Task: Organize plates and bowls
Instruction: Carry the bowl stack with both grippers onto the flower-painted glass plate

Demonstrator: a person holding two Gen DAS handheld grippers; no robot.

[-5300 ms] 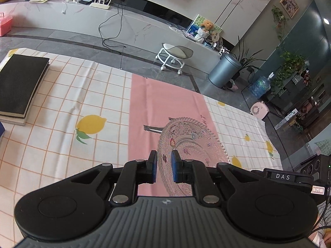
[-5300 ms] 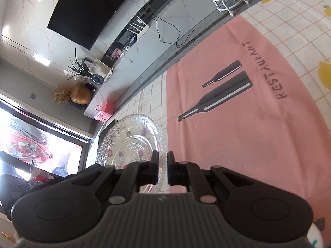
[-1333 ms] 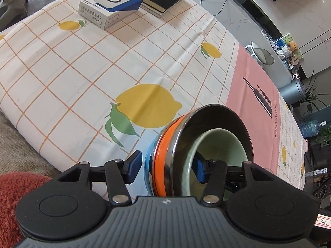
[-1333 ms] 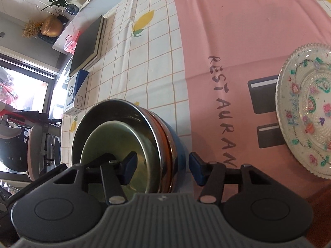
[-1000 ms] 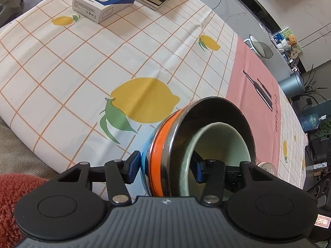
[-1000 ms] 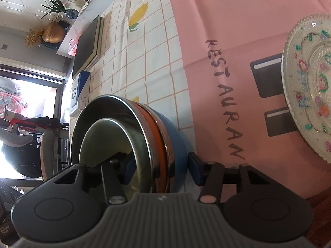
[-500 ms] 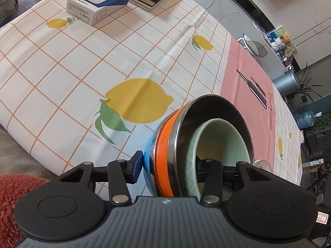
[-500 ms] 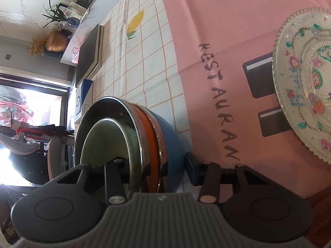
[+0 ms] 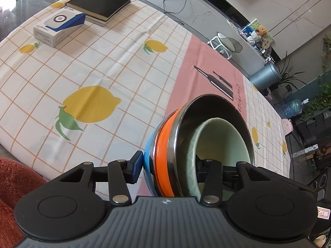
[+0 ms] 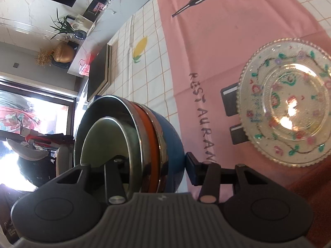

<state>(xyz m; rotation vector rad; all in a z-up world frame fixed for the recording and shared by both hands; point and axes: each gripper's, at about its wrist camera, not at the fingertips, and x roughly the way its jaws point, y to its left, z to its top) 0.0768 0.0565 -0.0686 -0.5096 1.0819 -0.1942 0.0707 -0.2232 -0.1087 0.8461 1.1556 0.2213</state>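
Note:
A nested stack of bowls (image 9: 186, 144) is held off the table by both grippers: blue outside, then orange, then steel, with a pale green bowl (image 9: 223, 142) inside. My left gripper (image 9: 167, 165) is shut on the stack's near rim, one finger outside, one inside. My right gripper (image 10: 153, 165) is shut on the opposite rim of the stack (image 10: 144, 136). A clear glass plate (image 10: 287, 101) with painted flowers lies on the pink cloth to the right.
A lemon-print tablecloth (image 9: 82, 78) with a pink runner (image 10: 217, 41) covers the table. A white and blue box (image 9: 58, 25) and black books (image 9: 101, 2) lie at the far left. A red cushion (image 9: 14, 177) lies at the table's near edge.
The bowl stack, gripped by both grippers, has risen off the lemon cloth and moved toward the pink runner and the glass plate. Earlier the grippers closed on its rim.

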